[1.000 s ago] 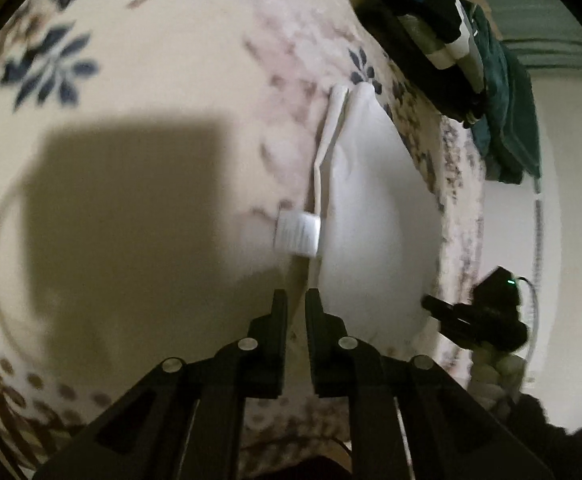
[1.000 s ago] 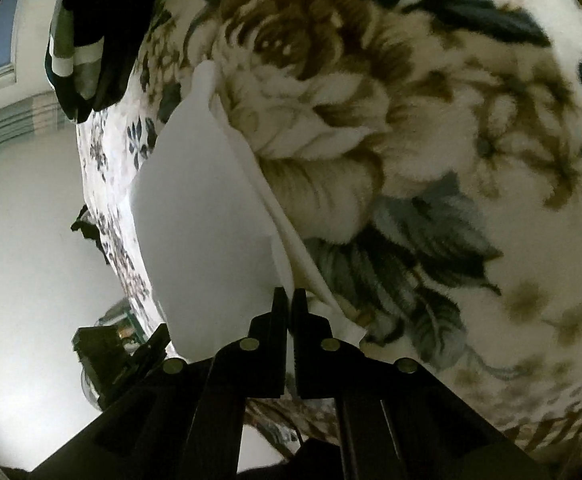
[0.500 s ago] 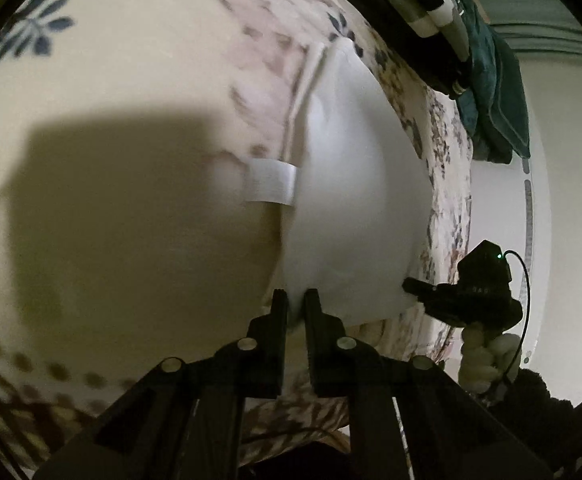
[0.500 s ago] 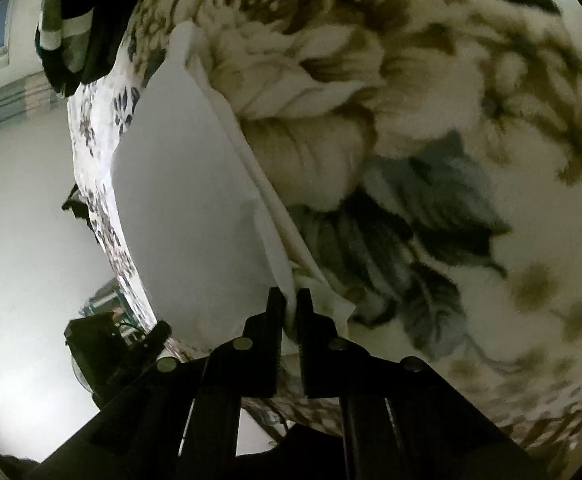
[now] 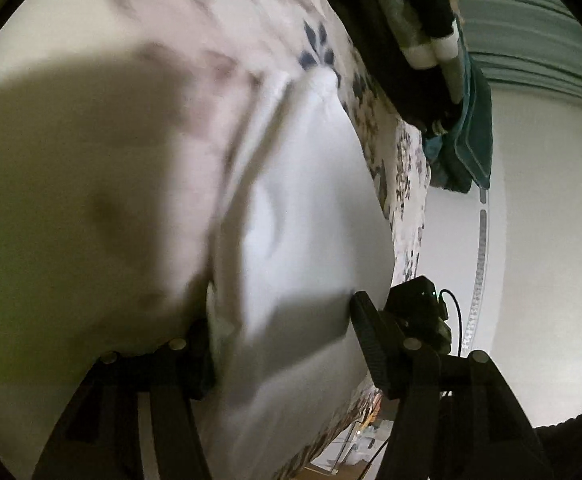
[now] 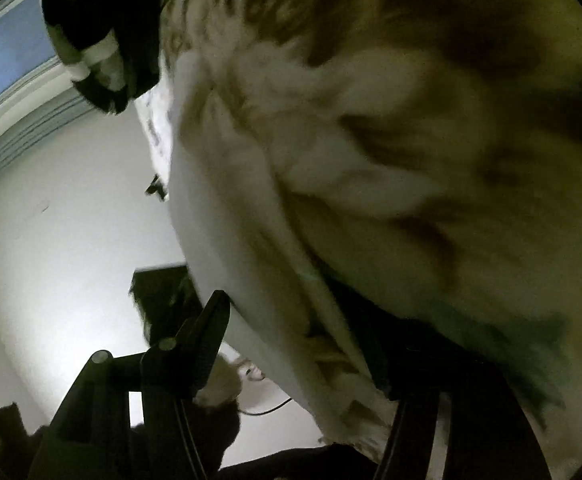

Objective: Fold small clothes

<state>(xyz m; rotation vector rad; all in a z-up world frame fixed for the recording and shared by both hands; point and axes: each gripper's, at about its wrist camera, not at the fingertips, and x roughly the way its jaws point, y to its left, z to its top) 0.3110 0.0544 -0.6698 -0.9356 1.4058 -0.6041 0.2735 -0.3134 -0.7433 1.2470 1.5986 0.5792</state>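
A small white garment [image 5: 311, 208] lies flat on the flowered bedspread [image 5: 91, 160]. My left gripper [image 5: 281, 324] is open, its two black fingers spread wide over the garment's near edge, one on each side of the cloth. The garment also shows in the right wrist view [image 6: 227, 208], along the bed's edge. My right gripper [image 6: 303, 324] is open too, its left finger [image 6: 207, 328] off the bed's edge and its right finger dark and blurred on the far side of the garment's near corner. Both views are blurred by motion.
A pile of dark and striped clothes [image 5: 431, 40] lies at the far end of the bed, also in the right wrist view [image 6: 103, 28]. The other gripper's body [image 5: 415, 304] shows beyond the bed edge. A white wall [image 6: 51, 220] lies past the bed.
Both grippers have opened from nearly shut to wide and moved closer in over the garment's near edge. The garment's label has gone out of sight.
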